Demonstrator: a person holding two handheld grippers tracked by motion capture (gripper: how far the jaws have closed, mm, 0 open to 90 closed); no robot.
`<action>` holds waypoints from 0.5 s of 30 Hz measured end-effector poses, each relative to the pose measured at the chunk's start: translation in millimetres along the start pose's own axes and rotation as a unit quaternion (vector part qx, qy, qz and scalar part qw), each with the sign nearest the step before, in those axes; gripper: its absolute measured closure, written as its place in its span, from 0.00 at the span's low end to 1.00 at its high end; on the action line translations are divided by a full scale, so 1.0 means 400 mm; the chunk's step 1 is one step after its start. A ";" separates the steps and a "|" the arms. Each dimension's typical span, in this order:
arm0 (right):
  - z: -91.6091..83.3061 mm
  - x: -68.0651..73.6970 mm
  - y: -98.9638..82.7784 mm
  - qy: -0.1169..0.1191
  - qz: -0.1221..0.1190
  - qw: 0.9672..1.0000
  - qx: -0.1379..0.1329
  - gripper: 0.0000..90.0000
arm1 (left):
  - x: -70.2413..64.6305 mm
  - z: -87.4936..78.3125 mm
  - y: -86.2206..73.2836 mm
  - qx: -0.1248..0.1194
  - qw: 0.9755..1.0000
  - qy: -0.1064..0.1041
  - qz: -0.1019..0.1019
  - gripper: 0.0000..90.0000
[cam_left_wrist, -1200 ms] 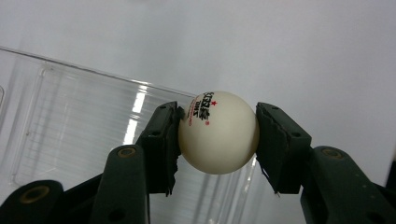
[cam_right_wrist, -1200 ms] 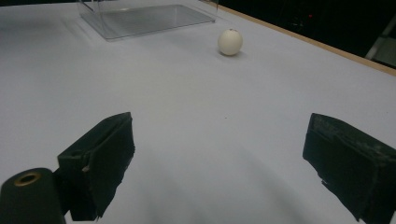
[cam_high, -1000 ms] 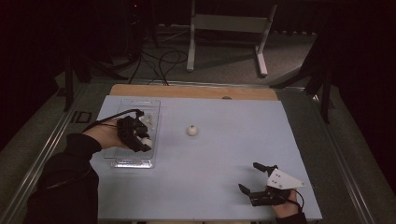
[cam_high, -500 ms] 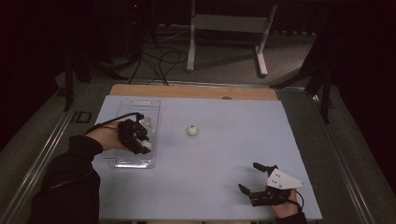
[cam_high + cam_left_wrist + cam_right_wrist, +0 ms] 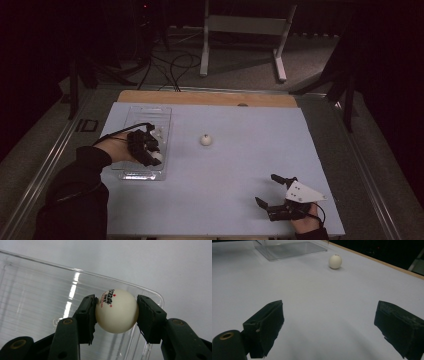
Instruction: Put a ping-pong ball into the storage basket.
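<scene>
My left gripper is shut on a white ping-pong ball with red and black print, both pads pressing its sides. It hangs over the clear plastic tray. From the high view, this left gripper is over the near half of the tray at the left of the table, the held ball at its tip. A second white ball lies loose on the pale mat, mid-table; it is far ahead in the right gripper view. My right gripper rests near the front right, open and empty.
A small white thing lies in the tray just beyond the left gripper. The pale blue mat covers the table, with a wooden strip along its far edge. Stand legs and cables are on the dark floor beyond.
The left hand has drifted slightly toward the near end of the tray, still gripping the ball. The right gripper has stayed where it was.
</scene>
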State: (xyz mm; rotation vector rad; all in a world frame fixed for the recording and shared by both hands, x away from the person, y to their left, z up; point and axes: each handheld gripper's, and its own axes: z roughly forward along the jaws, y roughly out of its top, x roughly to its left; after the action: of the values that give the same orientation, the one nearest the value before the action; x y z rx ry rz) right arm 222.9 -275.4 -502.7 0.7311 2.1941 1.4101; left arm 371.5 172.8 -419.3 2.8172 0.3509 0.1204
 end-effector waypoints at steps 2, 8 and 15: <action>0.000 -0.001 -0.001 0.000 -0.001 1.000 0.000 0.10 | 0.000 0.004 -0.001 0.001 1.000 0.000 0.000 0.58; 0.000 -0.001 0.000 0.000 -0.001 1.000 -0.001 0.10 | 0.001 0.016 -0.006 0.000 1.000 -0.001 -0.001 0.58; 0.000 -0.001 -0.001 -0.001 -0.001 1.000 0.000 0.10 | 0.003 0.032 -0.006 0.005 1.000 -0.007 -0.004 0.58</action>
State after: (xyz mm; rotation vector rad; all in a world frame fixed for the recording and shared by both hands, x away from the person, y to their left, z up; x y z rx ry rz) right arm 223.2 -275.8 -503.0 0.7294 2.1936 1.4075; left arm 373.7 171.8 -432.0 2.8244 0.3602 0.0970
